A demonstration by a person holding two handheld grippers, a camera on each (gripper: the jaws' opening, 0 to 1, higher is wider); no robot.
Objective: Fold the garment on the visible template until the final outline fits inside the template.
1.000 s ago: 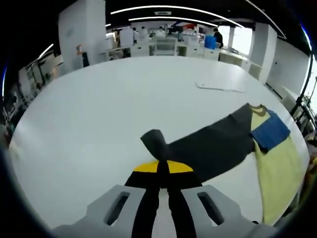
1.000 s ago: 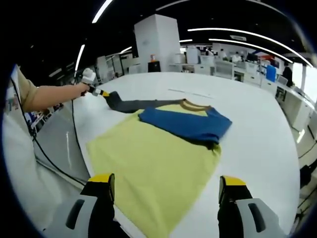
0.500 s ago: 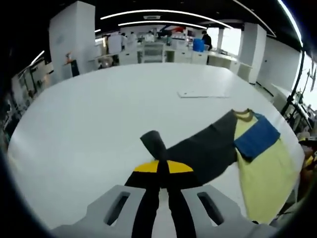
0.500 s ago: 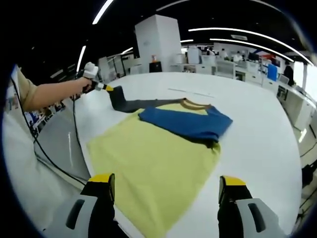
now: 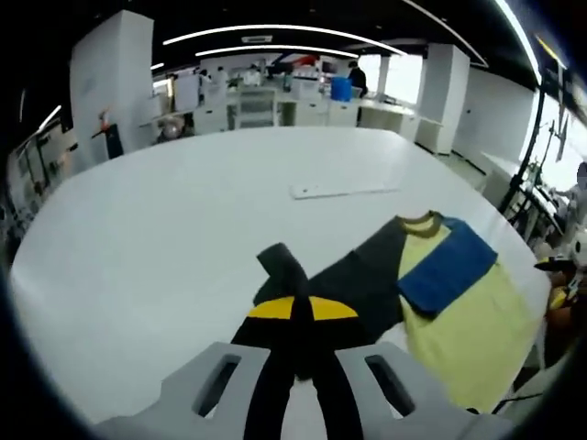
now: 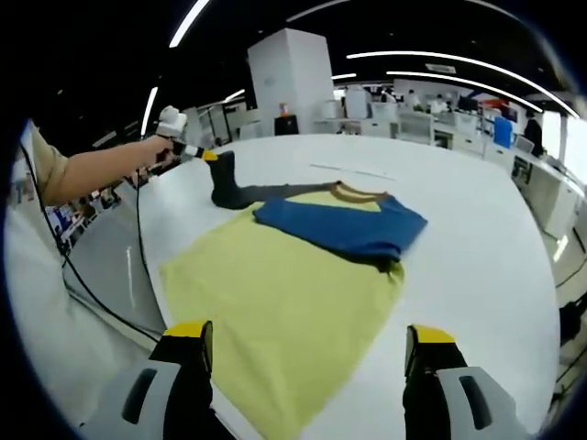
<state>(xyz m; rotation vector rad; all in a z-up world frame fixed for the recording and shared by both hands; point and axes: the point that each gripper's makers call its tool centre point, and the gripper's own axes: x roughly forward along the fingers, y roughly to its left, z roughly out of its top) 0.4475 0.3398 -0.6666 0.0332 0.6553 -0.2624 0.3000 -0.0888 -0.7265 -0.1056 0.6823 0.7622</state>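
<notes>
A yellow shirt lies flat on the white table, with its blue sleeve folded across the chest. Its dark grey sleeve stretches away toward the far left. My left gripper is shut on the end of that sleeve and holds it lifted off the table. In the left gripper view the dark grey sleeve runs from my left gripper to the yellow shirt and the blue sleeve. My right gripper stands open above the shirt's near hem, holding nothing.
A thin white strip lies on the table beyond the shirt. A person's arm and a black cable are at the left table edge. Desks and pillars fill the room behind.
My left gripper has raised the dark grey sleeve end higher and carried it toward the shirt. The right gripper has stayed where it was, open.
</notes>
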